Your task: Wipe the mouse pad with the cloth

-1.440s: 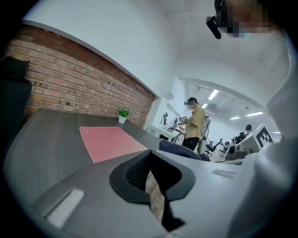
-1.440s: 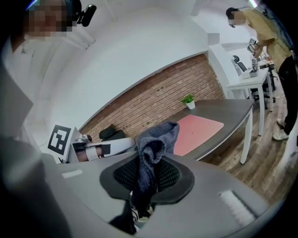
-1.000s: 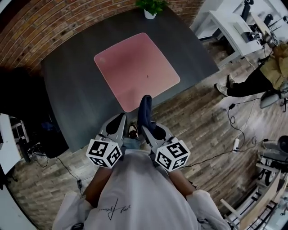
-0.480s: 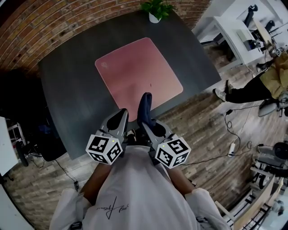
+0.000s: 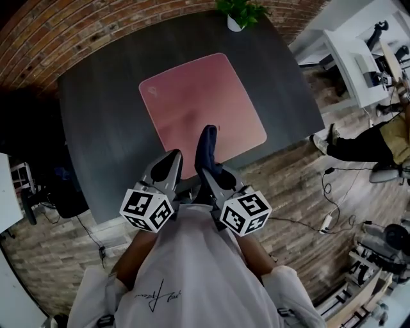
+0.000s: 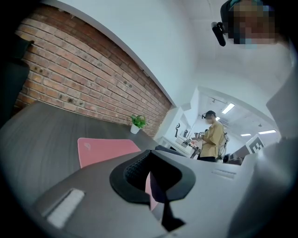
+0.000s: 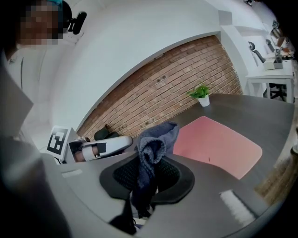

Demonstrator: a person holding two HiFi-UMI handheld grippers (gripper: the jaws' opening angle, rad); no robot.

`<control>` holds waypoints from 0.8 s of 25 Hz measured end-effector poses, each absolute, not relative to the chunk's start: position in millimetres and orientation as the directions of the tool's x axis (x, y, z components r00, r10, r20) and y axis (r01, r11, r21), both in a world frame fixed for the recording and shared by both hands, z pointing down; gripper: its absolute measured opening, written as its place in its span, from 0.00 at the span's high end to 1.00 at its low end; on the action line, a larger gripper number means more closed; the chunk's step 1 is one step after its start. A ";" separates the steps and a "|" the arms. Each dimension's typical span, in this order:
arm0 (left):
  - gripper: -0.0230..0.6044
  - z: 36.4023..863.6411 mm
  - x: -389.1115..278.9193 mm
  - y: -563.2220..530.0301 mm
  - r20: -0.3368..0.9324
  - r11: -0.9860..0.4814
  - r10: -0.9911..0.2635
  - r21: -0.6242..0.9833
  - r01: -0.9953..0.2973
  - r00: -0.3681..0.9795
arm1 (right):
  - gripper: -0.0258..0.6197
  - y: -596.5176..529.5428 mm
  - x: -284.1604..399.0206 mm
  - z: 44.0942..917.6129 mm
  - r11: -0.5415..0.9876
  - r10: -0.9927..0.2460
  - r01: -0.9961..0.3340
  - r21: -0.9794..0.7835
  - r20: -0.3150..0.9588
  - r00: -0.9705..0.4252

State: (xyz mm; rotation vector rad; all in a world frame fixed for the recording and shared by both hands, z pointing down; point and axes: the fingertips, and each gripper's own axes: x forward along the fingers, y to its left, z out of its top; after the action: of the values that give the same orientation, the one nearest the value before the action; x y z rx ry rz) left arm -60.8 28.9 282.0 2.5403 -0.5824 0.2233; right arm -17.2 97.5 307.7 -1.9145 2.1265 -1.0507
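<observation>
right gripper view: right gripper (image 7: 147, 175) clamps crumpled dark-blue cloth (image 7: 157, 139) | left gripper (image 6: 150, 180) closed, empty | head view: both centre-frame, aimed at pink square mouse pad (image 5: 192, 96)

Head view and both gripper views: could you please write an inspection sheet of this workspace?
Surface: dark grey table.
Job's things: pink mouse pad lies flat, with a small dark speck; blue cloth is held above its near edge.
Clutter: potted plant at the far edge.
Grippers: right gripper jaws shut on the cloth; left gripper jaws together, empty.
Cables: cable on the wooden floor.
Surroundings: brick wall, white desk, another person.
</observation>
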 end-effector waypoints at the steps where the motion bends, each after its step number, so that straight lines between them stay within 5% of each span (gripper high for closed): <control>1: 0.94 279.7 -55.9 23.2 0.254 -0.766 -0.380 0.453 -0.456 0.890 | 0.85 93.6 -10.7 309.0 -0.017 -0.903 -0.844 -0.537 0.371 -0.217; 20: 0.94 285.9 54.8 -49.5 0.305 -0.627 -0.604 0.388 -0.676 0.736 | 0.85 14.7 154.4 343.3 0.060 -0.826 -0.842 -0.536 0.446 -0.343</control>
State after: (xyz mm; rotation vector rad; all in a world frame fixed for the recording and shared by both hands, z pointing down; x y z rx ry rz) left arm 54.8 -49.5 285.9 2.4544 -0.9716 0.1994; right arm 154.4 14.7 343.3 -1.8121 2.3028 -1.1899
